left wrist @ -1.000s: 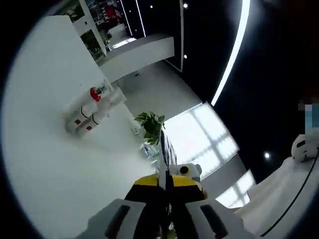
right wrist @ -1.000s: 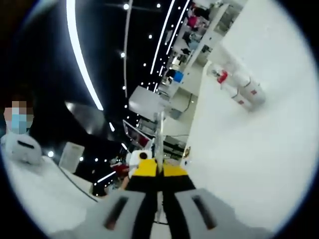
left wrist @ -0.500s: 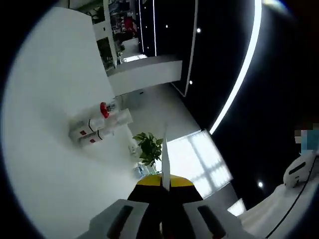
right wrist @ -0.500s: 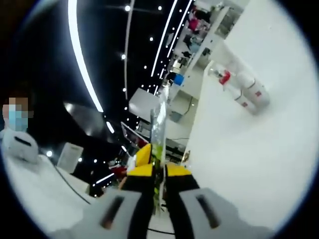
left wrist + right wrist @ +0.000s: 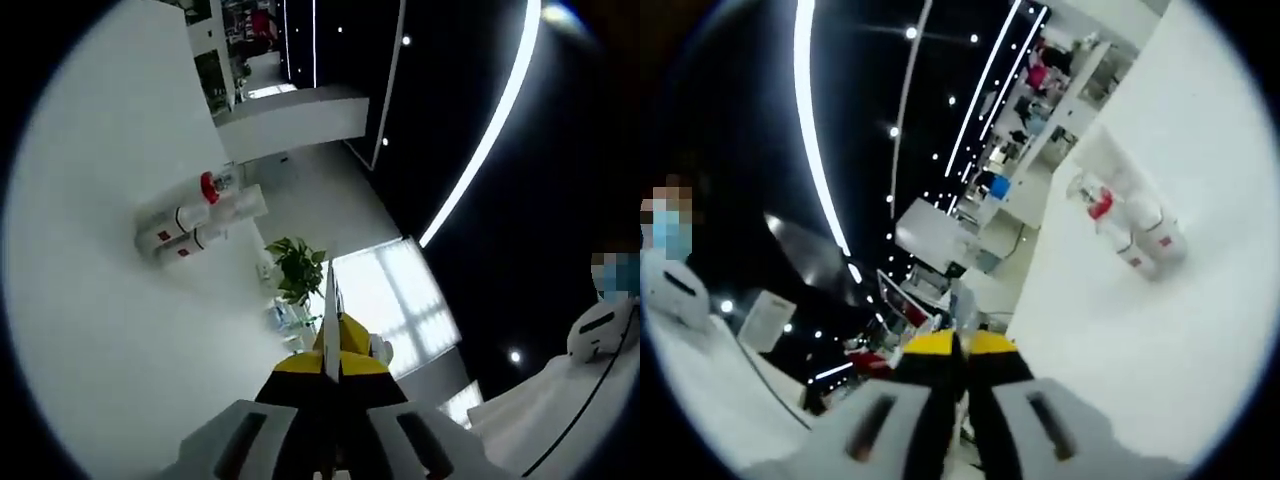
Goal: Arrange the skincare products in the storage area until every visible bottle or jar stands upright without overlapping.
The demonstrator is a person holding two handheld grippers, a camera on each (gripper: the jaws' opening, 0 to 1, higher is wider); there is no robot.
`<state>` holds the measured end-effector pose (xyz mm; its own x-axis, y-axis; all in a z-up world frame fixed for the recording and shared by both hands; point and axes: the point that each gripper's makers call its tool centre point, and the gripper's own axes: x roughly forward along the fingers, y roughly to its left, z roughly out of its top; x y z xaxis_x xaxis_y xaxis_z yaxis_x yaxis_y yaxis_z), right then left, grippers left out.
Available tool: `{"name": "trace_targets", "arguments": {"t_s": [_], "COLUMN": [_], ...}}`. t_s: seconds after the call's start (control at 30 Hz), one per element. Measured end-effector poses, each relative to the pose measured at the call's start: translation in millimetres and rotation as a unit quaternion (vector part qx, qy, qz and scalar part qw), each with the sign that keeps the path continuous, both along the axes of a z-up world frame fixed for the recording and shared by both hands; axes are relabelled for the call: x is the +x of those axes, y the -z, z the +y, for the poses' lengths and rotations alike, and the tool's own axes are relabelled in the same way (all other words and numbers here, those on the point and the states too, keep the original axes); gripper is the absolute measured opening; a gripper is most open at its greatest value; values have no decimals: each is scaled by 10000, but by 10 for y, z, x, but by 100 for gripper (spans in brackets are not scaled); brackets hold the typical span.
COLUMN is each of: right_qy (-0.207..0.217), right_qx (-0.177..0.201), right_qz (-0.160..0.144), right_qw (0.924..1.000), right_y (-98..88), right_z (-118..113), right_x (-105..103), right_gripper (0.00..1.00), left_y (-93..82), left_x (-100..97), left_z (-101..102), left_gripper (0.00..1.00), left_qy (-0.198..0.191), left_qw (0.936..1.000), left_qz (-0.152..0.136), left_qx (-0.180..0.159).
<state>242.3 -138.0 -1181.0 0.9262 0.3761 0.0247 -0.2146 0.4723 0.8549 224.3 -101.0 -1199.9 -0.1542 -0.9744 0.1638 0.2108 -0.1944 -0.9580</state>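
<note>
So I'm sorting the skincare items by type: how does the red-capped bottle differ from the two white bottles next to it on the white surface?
The red-capped bottle has a red top on a mostly clear body, while the white bottles are opaque white with dark bands and small red marks. It also looks shorter and slimmer than the white bottles. All three stand bunched together on the white surface, both grippers well away; whether they touch is too small to tell.

We saw strong fisheye bending at the edges in both views. Curved ceiling light strips (image 5: 480, 130) glared against a dark ceiling, and the white table (image 5: 90, 330) was washed out. The right gripper view looked slightly soft, perhaps motion blur.
</note>
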Motion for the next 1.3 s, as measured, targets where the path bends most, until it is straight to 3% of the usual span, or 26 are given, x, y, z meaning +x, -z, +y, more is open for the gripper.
{"name": "trace_targets", "arguments": {"t_s": [0.03,0.17,0.2,0.27,0.37,0.43,0.5,0.53,0.63,0.73,0.83,0.87,0.9,1.03,1.1,1.13,1.17,1.27,1.3], "right_qy": [-119,-438,-503,-521,-378,30,200,173,161,153,262,184,-51,-751,-958,-941,-952,-910,-924], "right_qx": [338,258,242,412,279,127,428,613,104,347,437,584,694,214,77,-24,-18,143,153], "right_qz": [58,183,233,171,119,125,137,106,162,98,124,202,202,453,508,471,333,356,344], "right_qw": [9993,9985,9982,9976,9988,9998,9988,9979,9997,9992,9986,9979,9974,9959,9941,9944,9949,9951,9950], "right_y": [-23,10,25,-29,-2,32,10,-11,47,9,44,66,53,208,249,248,203,196,190], "right_z": [35,124,147,174,160,60,-12,-30,-21,-24,-38,11,99,452,567,580,591,556,553], "right_x": [-12,-32,-41,-43,-26,17,14,-8,-29,-39,-29,-33,-67,-163,-190,-189,-200,-209,-218], "right_gripper": [0,0,0,0,2,8,7,1,0,1,19,21,16,12,9,1,1,0,0], "left_y": [-7,-13,-98,-115,-109,-61,-38,-41,-28,-56,-114,-117,-115,-170,-162,-158,-133,-173,-137], "left_x": [-5,97,171,116,134,164,181,190,156,152,247,306,355,506,514,504,488,460,367], "left_z": [11,37,69,85,93,106,123,135,120,125,133,148,155,195,200,191,183,177,176], "left_gripper": [3,5,3,2,2,1,1,1,1,1,1,1,1,1,1,1,1,2,4], "left_qy": [48,-129,-250,-60,-132,-197,-266,-274,-255,-282,-521,-627,-738,-1081,-1133,-1110,-1074,-906,-628], "left_qw": [10000,9997,9992,9996,9997,9997,9996,9995,9995,9989,9971,9962,9953,9879,9867,9873,9884,9901,9955], "left_qz": [22,195,140,-79,-88,-75,-45,76,160,337,452,480,514,926,979,955,931,911,595], "left_qx": [-18,22,-264,-246,-175,-88,-57,-125,-86,-187,-325,-361,-367,-614,-638,-614,-538,-558,-399]}}
